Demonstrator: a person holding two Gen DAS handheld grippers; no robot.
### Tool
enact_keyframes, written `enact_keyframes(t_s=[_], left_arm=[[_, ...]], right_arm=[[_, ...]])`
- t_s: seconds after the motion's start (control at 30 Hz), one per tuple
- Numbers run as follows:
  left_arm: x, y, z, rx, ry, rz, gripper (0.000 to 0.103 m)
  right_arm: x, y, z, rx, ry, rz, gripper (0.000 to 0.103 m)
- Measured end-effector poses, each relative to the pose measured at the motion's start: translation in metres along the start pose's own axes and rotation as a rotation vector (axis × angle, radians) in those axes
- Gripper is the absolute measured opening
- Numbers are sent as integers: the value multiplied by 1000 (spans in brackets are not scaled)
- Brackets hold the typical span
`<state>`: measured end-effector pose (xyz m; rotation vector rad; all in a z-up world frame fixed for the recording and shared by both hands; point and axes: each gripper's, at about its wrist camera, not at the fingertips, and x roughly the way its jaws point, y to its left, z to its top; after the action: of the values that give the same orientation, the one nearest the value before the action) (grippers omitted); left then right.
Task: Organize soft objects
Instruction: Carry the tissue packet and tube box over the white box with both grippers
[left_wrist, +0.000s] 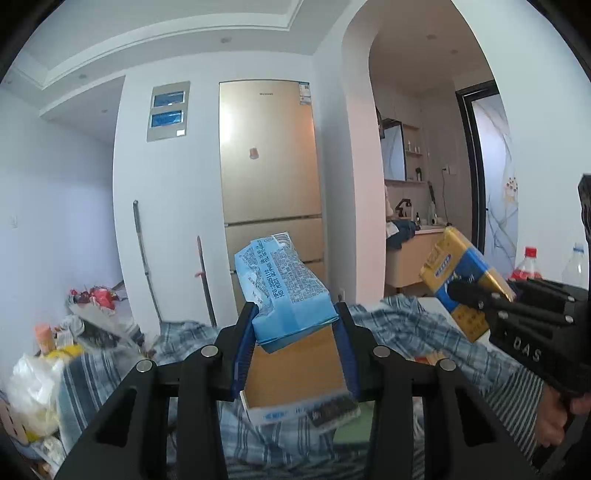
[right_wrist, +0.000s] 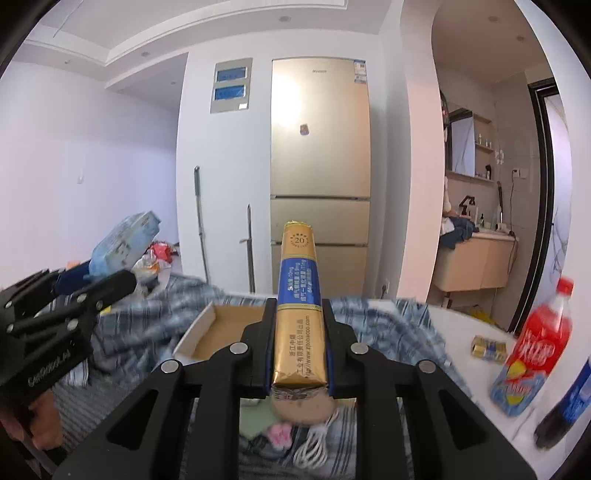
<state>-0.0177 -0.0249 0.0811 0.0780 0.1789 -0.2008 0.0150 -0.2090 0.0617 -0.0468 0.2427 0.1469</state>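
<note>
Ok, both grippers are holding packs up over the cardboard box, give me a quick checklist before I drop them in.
1. Left gripper clamped on the blue pack: ok, fingers on both sides.
2. Right gripper clamped on the gold and blue carton: ok.
3. Cardboard box open: ok, no lid in view.
4. Room inside the box: cannot tell, grippers hide most of its floor.
5. Grippers apart from each other: ok.
6. Red soda bottle clear of the right gripper: ok, off to its right.
</note>
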Motion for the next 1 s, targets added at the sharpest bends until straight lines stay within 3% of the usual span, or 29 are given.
enact_keyframes(t_s=[0.3, 0.4, 0.53, 0.73, 0.93, 1.0], left_arm=[[22, 1, 60, -17, -22, 30, 43], [34, 2, 76, -20, -34, 50, 43], [51, 12, 93, -43, -48, 73, 43], [73, 23, 82, -57, -22, 93, 43], [107, 24, 58, -35, 68, 97, 43], [119, 24, 50, -16, 109, 129, 43]], right_arm=[[28, -4, 76, 3, -28, 62, 19], [39, 3, 89, -36, -63, 37, 19], [59, -1, 95, 4, -70, 75, 19], [84, -8, 82, 27, -81, 64, 19], [111, -12, 62, 36, -10, 79, 19], [121, -13, 57, 36, 22, 87, 19]])
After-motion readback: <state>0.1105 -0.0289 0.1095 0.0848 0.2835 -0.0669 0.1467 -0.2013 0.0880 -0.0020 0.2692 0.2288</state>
